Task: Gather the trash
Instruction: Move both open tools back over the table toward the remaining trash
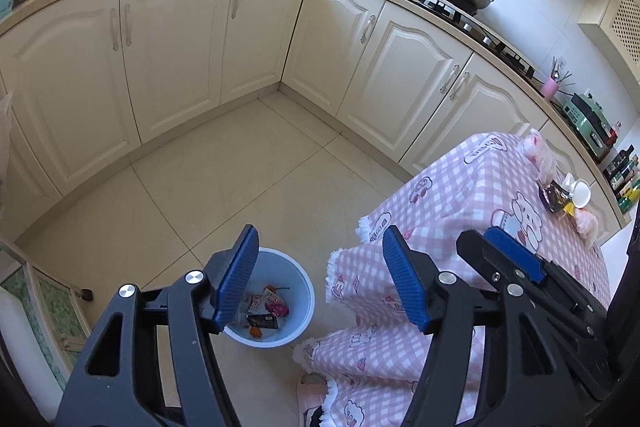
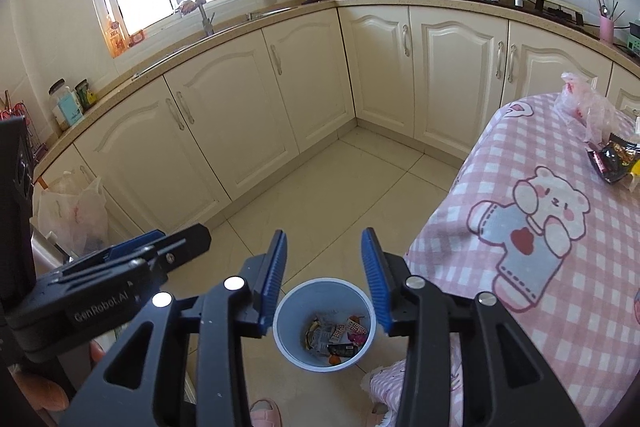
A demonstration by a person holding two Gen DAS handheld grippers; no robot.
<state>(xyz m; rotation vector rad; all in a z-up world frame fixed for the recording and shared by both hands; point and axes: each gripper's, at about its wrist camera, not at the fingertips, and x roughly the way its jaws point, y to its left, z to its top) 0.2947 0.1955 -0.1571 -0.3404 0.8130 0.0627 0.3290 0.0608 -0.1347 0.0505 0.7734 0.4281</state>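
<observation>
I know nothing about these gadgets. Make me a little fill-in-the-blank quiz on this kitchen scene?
1. The round blue plastic bin stands on the ____.
2. Both the left tool and the right tool hold ____.
3. The dark snack wrapper lies on the pink checked ____.

Missing words: floor; nothing; tablecloth

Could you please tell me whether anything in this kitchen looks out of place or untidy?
Yes: wrappers and a crumpled plastic bag lie loose at the far end of the table, though the bin on the floor already holds trash. Nothing looks spilled or broken.
</observation>
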